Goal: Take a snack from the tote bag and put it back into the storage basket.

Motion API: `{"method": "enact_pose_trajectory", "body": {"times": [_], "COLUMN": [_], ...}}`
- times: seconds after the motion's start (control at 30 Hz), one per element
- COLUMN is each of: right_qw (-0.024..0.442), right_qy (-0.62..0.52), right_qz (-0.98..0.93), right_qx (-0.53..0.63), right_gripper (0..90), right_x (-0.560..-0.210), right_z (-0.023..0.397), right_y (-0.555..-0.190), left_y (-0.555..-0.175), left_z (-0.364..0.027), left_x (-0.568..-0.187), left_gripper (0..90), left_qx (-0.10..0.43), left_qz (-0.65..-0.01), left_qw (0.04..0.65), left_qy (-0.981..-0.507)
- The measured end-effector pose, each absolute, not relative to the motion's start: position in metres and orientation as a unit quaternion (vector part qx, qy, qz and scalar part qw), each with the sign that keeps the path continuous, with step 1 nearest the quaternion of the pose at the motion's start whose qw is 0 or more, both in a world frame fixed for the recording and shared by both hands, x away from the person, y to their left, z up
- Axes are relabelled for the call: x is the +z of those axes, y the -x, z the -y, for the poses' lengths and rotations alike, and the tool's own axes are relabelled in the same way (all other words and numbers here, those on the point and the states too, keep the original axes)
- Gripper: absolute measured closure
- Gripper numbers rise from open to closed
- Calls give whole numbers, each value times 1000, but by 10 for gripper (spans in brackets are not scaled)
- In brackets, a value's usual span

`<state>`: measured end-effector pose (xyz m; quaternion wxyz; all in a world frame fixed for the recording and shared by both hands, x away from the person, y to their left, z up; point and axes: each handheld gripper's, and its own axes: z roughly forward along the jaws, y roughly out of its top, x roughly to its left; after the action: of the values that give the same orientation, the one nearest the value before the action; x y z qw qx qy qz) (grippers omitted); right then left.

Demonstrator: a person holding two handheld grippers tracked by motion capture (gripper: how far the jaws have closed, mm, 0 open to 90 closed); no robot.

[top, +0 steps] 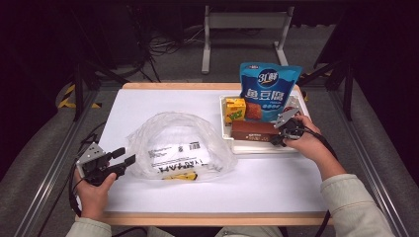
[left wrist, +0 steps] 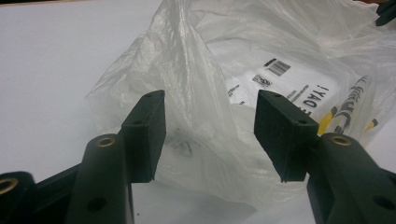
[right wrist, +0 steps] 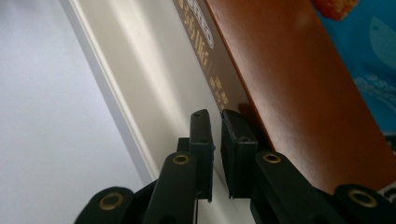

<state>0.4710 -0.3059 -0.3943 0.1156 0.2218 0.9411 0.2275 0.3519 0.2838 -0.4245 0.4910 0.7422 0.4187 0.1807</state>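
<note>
A crumpled clear plastic bag [top: 178, 145] [left wrist: 224, 56] with a printed label lies at the centre-left of the white table [top: 276, 182]. My left gripper [top: 124, 156] [left wrist: 210, 135] is open at the bag's left edge. A fold of the film lies between its jaws, and the pads are not pressing on it. A white tray [top: 262, 148] [right wrist: 140, 93] at the right holds a brown box [top: 254, 131] [right wrist: 289, 84], a yellow box [top: 235, 109] and a blue snack bag [top: 269, 91] [right wrist: 373, 70]. My right gripper [top: 274, 140] [right wrist: 215, 116] is shut inside the tray, against the brown box's near side, with nothing between its pads.
The table's wooden front edge [top: 212, 218] runs close to both forearms. Metal frame rails [top: 49, 168] run along both sides of the table. A white stand [top: 242, 22] and cables lie on the floor beyond the far edge.
</note>
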Motion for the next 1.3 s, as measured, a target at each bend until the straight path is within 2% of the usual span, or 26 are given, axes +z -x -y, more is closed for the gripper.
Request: {"method": "enact_pose_trajectory", "body": {"times": [0.4, 0.6, 0.73, 0.8, 0.9, 0.93, 0.97, 1.1, 1.3], "right_qw": [117, 118, 130, 140, 157, 157, 168, 182, 199], "right_qy": [-236, -222, -224, -238, -263, -263, -275, -285, -301], "right_qz": [-941, -934, -920, -905, -881, -881, -867, -848, -827], "right_qx": [214, 253, 293, 324, 360, 360, 380, 408, 430], "right_gripper": [841, 805, 707, 601, 375, 375, 304, 235, 197], "right_x": [-397, -388, -378, -374, -373, -373, -373, -372, -379], "right_z": [312, 308, 307, 309, 313, 313, 315, 317, 328], "right_y": [-473, -462, -447, -438, -428, -428, -420, -404, -374], "left_y": [-352, -352, -349, -347, -343, -343, -341, -336, -330], "left_z": [-283, -283, -283, -283, -281, -281, -281, -282, -285], "left_x": [-424, -424, -423, -422, -422, -422, -421, -422, -424], "left_gripper": [441, 442, 440, 439, 437, 436, 435, 434, 429], "left_qx": [180, 181, 183, 184, 183, 183, 184, 183, 182], "left_qz": [-420, -418, -414, -412, -409, -409, -409, -407, -406], "left_qw": [490, 490, 491, 491, 488, 488, 491, 491, 486], "left_qy": [-742, -744, -744, -745, -749, -749, -747, -748, -752]}}
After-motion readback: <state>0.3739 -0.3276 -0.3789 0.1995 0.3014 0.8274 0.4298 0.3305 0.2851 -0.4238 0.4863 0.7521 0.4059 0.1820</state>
